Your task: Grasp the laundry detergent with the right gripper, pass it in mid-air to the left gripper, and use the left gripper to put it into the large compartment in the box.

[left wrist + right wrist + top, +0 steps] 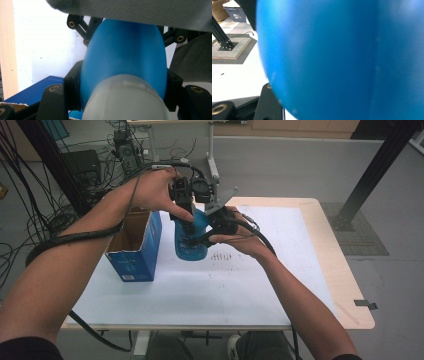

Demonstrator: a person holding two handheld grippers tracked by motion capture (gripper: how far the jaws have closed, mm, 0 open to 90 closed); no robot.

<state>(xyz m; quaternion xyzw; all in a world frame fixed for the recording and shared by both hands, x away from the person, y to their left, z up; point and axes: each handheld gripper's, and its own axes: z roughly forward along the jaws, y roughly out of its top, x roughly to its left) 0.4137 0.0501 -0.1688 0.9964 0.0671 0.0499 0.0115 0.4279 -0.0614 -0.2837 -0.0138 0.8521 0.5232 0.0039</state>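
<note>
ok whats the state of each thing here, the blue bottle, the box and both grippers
blue plastic bottle with a pale cap: lifted above the table, cap end toward the left gripper's camera
blue cardboard box: standing on the table, top open
left gripper: jaws closed on the bottle's sides near the cap
right gripper: pressed up against the bottle, jaw position unclear
white-topped table: carries the box

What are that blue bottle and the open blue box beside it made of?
The blue bottle looks like smooth, slightly glossy moulded plastic: a faint seam runs down its body and light gives it a soft sheen. Its whitish cap seems plastic too. The blue box looks like printed cardboard, with brown raw board inside its open flaps.
</note>
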